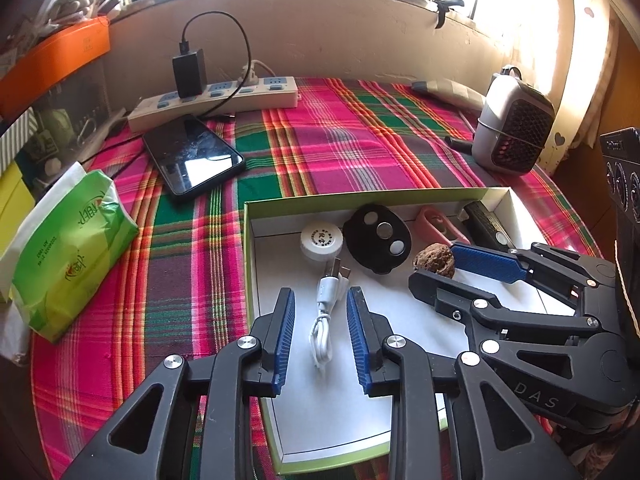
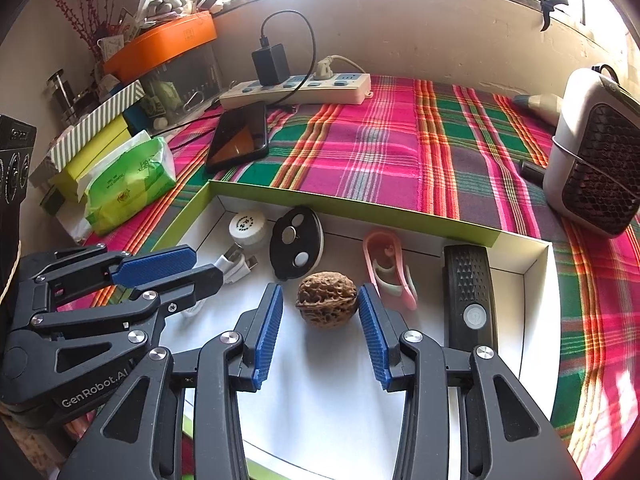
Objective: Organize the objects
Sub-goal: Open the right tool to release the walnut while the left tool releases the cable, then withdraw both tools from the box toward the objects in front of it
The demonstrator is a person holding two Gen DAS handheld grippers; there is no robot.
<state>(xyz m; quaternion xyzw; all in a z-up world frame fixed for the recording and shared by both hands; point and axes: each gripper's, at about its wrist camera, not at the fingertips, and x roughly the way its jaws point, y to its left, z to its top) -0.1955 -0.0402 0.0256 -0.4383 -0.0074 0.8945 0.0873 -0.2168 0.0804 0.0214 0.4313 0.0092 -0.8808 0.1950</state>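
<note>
Plaid cloth (image 1: pixel 340 140) in pink, green and orange covers the surface under a bright window, and a shallow green-edged box (image 1: pixel 250 280) with a white floor sits on it. Through the left wrist camera, the left gripper (image 1: pixel 321 330) hangs over the box with its fingers spread apart around a coiled white USB cable (image 1: pixel 326 320), touching nothing. Inside the box beyond the cable lie a white round cap (image 1: pixel 321 241), a black oval disc (image 1: pixel 378 238) and a walnut (image 1: pixel 434 261). Left of the box rest a phone (image 1: pixel 192 158) and a green tissue pack (image 1: pixel 74 248). Through the right wrist camera, the right gripper (image 2: pixel 320 330) is also open, its blue fingers (image 2: pixel 268 330) flanking the walnut (image 2: pixel 326 299) without contact. Right of the walnut in the box lie a pink clip (image 2: pixel 390 268) and a black remote (image 2: pixel 470 292).
</note>
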